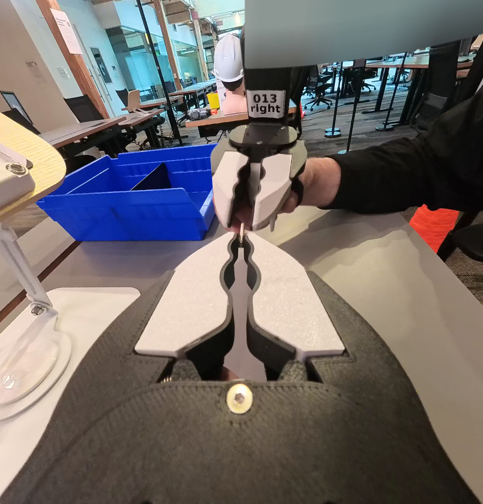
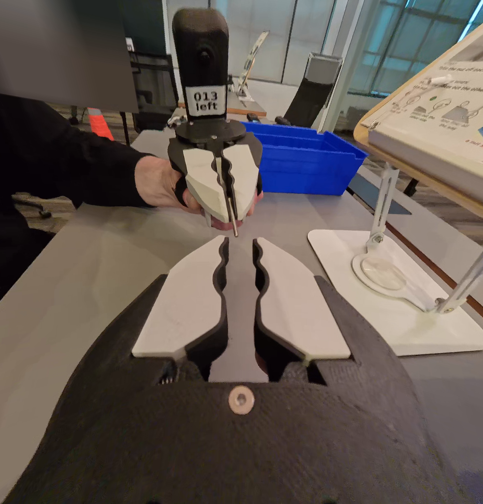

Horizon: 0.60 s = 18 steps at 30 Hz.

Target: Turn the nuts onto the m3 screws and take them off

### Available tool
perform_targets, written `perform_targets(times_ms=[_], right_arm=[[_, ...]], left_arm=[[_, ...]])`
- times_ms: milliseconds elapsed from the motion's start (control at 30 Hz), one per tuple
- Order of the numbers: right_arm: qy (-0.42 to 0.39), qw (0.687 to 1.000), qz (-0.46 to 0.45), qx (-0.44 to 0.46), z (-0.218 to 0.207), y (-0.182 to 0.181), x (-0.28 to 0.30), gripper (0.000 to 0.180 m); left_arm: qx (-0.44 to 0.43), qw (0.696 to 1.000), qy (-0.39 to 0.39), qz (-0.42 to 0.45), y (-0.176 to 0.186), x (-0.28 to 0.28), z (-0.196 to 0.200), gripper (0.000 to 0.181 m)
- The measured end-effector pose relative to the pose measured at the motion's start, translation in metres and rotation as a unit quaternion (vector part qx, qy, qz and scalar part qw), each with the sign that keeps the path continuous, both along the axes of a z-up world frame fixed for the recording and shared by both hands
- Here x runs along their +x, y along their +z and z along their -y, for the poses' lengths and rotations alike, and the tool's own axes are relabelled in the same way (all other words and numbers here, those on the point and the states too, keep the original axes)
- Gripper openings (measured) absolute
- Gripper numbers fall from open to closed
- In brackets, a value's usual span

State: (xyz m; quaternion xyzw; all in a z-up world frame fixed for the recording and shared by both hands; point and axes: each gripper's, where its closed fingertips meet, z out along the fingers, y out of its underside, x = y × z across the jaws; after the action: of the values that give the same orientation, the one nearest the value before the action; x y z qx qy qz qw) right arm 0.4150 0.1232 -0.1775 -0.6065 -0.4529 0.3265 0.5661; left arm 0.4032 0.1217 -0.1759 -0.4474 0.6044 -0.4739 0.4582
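My left gripper (image 1: 241, 239) is shut on a thin metal m3 screw (image 1: 242, 230) at its fingertips. In the right wrist view the left gripper (image 2: 230, 216) faces me, and the screw (image 2: 233, 221) sticks out past its tips, pointing down towards the table. My right gripper (image 2: 241, 241) is open and empty, its tips just short of the screw's free end. In the left wrist view the right gripper (image 1: 243, 226) hangs tip to tip with the left one, jaws apart around the screw's end. I cannot make out a nut on the screw.
A blue divided bin (image 1: 125, 207) stands at the back of the grey table (image 1: 371, 272); it also shows in the right wrist view (image 2: 303, 163). A white stand (image 2: 398, 313) holds an instruction board (image 2: 439, 109). An orange cone (image 1: 431, 226) stands beyond the table edge.
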Motion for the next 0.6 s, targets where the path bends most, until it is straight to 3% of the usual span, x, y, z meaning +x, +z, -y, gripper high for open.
perform_targets(times_ms=[167,267,367,467,600], right_arm=[[-0.001,1.000,0.016,-0.016,-0.002,-0.007,0.005,0.010],[-0.046,0.998,0.028,-0.014,-0.013,-0.005,0.023,0.007],[-0.045,0.994,-0.094,-0.035,-0.018,0.022,0.045,0.004],[-0.072,0.990,-0.122,-0.016,-0.024,0.036,0.071,0.003],[-0.106,0.992,-0.071,0.019,-0.020,0.044,0.085,0.003]], left_arm=[[-0.018,1.000,0.004,-0.001,-0.005,0.000,-0.005,0.003],[-0.015,1.000,0.011,-0.006,-0.008,-0.002,-0.011,0.003],[-0.031,0.999,0.012,0.004,-0.005,-0.004,-0.014,0.003],[-0.034,0.999,0.014,0.002,-0.006,-0.004,-0.015,0.003],[-0.036,0.999,0.017,0.001,-0.006,-0.004,-0.016,0.003]])
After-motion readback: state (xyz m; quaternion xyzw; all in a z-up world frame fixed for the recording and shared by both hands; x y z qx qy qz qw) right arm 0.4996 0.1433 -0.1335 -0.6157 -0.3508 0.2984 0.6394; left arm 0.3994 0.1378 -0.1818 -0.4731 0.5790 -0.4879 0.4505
